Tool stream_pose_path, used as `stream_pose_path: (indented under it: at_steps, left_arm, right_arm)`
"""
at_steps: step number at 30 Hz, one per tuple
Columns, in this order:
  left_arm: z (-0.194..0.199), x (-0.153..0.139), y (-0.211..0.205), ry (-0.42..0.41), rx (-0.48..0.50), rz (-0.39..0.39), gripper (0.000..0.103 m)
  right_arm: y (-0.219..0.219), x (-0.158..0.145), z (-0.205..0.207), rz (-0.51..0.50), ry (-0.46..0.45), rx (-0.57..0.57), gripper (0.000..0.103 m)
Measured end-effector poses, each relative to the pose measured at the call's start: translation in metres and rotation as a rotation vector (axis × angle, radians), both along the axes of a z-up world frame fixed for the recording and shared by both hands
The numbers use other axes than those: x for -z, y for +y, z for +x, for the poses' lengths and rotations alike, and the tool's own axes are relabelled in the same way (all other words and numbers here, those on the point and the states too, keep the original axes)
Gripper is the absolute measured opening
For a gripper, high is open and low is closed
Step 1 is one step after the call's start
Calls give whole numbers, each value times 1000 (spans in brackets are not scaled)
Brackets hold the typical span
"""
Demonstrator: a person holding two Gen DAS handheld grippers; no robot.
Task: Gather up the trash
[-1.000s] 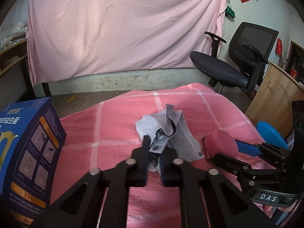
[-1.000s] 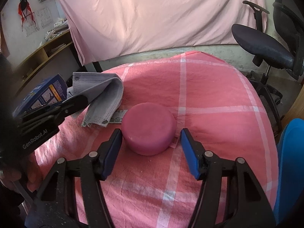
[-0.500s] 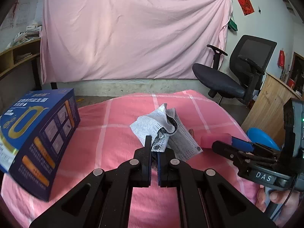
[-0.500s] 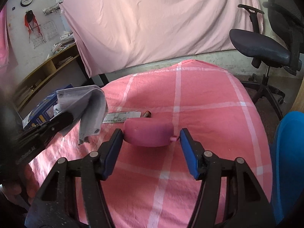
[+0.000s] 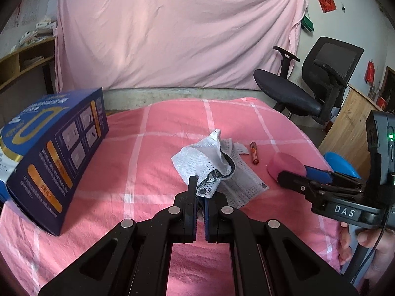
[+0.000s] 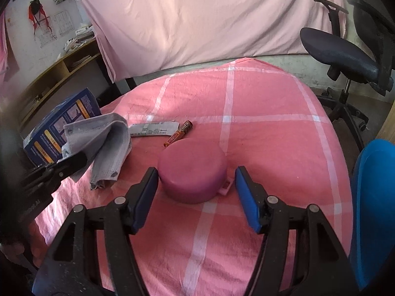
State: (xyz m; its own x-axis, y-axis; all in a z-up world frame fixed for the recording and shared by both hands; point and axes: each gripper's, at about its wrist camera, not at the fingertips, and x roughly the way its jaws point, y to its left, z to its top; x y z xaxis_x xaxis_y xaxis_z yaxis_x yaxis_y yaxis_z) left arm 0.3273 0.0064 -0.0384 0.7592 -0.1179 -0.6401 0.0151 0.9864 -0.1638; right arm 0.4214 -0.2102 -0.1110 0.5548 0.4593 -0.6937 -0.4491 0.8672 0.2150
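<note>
My left gripper (image 5: 200, 194) is shut on a grey-white face mask (image 5: 205, 162), which drapes from its jaws onto the pink checked cloth (image 5: 148, 135). In the right wrist view the mask (image 6: 106, 138) hangs at the left. The jaws of my right gripper (image 6: 196, 170) are opening around a round pink container (image 6: 192, 157) that sits flat on the cloth, with a gap at each blue pad. Behind the container lie a red battery (image 6: 179, 133) and a white paper strip (image 6: 153, 128).
A dark blue carton (image 5: 49, 153) stands at the left edge of the cloth. An office chair (image 5: 308, 86) and a wooden cabinet (image 5: 350, 123) are at the right. A blue round object (image 6: 372, 209) sits close by the right edge. A pink sheet hangs behind.
The left gripper pulled back with the mask, uncovering the battery and paper strip. The pink container, tipped between the right fingers half a second ago, now sits flat with gaps beside it.
</note>
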Motion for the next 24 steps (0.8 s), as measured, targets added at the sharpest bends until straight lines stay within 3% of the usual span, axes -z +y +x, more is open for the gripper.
stream_pose_path:
  at_steps: [9,20,21,22,24]
  left_arm:
    - [-6,-8,-6,-26,5,17,2]
    - [-26,-42,-32,-156,27,46,1]
    - [-27,-46,-35,-167,31,45,1]
    - [-28,-49,-39,-177,35,46,1]
    - [-28,-54,-46,-189,42,53,1]
  right_arm:
    - [-7,-2,-4,49,-16,11,72]
    - [-38,-40,-52,148,-284,51,70]
    - [-42,-46,-59,155,-324,59,63]
    - [-47,-50,-63,158,-356,68,29]
    - [-54,-58,-68,147,-392,92,29]
